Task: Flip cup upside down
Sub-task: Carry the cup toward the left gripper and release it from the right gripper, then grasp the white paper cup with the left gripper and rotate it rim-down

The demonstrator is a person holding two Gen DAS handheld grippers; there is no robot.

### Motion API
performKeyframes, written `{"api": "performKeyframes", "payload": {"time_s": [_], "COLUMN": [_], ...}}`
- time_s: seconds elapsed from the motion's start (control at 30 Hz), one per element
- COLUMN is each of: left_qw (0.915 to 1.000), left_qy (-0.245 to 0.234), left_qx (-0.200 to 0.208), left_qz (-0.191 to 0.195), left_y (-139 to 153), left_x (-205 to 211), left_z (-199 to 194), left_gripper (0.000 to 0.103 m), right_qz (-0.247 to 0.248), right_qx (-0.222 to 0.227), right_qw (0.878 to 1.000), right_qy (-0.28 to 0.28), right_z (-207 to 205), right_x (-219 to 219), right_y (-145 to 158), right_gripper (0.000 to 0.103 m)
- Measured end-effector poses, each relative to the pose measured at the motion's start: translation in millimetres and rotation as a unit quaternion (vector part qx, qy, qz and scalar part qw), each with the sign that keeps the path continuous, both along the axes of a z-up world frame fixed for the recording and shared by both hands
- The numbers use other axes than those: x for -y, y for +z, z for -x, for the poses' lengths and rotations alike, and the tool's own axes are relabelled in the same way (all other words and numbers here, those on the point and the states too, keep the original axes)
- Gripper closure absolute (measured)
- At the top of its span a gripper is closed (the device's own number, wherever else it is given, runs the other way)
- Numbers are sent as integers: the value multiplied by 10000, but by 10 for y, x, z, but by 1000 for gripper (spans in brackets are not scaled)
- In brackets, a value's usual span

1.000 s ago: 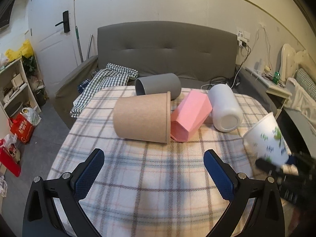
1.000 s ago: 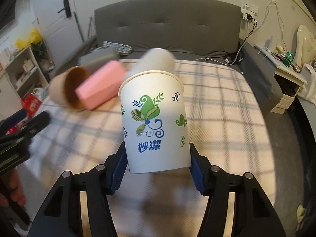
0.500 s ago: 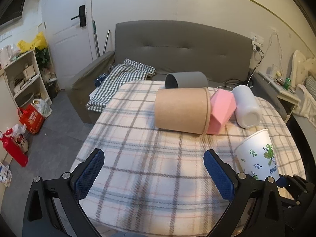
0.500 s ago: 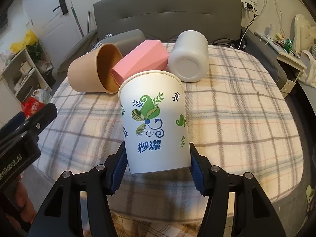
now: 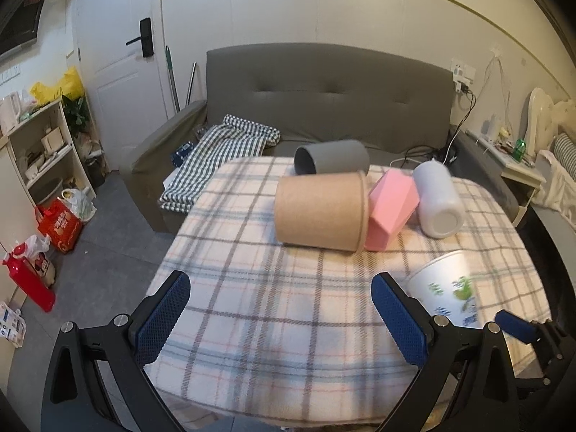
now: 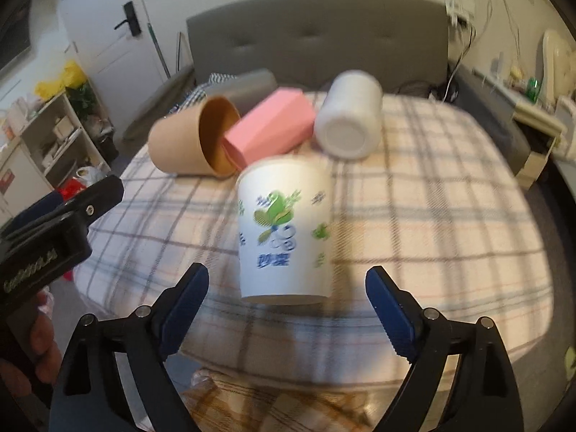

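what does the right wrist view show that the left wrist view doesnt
Only the right wrist view shows the brown cup's open inside, the paper cup's full printed side, and the open right gripper with nothing between its fingers.

Only the left wrist view shows the grey cup's open mouth and the open, empty left gripper.

Both show the pink cup, the white cup lying base-first, the plaid tablecloth and the sofa.

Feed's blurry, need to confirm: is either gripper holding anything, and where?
Nothing is held. The right gripper has its jaws open, clear of the paper cup; the left gripper is open too.
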State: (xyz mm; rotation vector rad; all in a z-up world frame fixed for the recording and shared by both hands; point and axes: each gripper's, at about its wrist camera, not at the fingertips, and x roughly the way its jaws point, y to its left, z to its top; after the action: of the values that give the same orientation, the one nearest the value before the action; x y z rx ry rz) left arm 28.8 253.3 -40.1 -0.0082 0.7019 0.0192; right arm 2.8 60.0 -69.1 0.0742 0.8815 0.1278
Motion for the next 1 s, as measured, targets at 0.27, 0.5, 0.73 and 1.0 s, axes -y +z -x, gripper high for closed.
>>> {"api": "performKeyframes", "payload": {"time_s": [0.27, 0.5, 0.73, 1.0], "left_qw": [9993, 9948, 9926, 9889], "left_qy": [-291, -901, -892, -942], "left_qx": [-40, -358, -747, -1112], "left_qz": [247, 304, 354, 279], "left_y": [92, -150, -451, -654], "left_x": [372, 1035, 1287, 1272], "left_z": [172, 293, 162, 43], "left_gripper": [0, 0, 2, 48], "right_qz": [683, 508, 368, 204], "right_qx": [737, 794, 615, 421], "right_qw": [9936, 9857, 9877, 9903], "right_qy": [-523, -1394, -1391, -1306], "right_z": [419, 493, 390, 310], "right_x": [576, 1231, 1346, 1354], "right_y": [341, 290, 46, -145], "right_gripper": [13, 13, 14, 14]}}
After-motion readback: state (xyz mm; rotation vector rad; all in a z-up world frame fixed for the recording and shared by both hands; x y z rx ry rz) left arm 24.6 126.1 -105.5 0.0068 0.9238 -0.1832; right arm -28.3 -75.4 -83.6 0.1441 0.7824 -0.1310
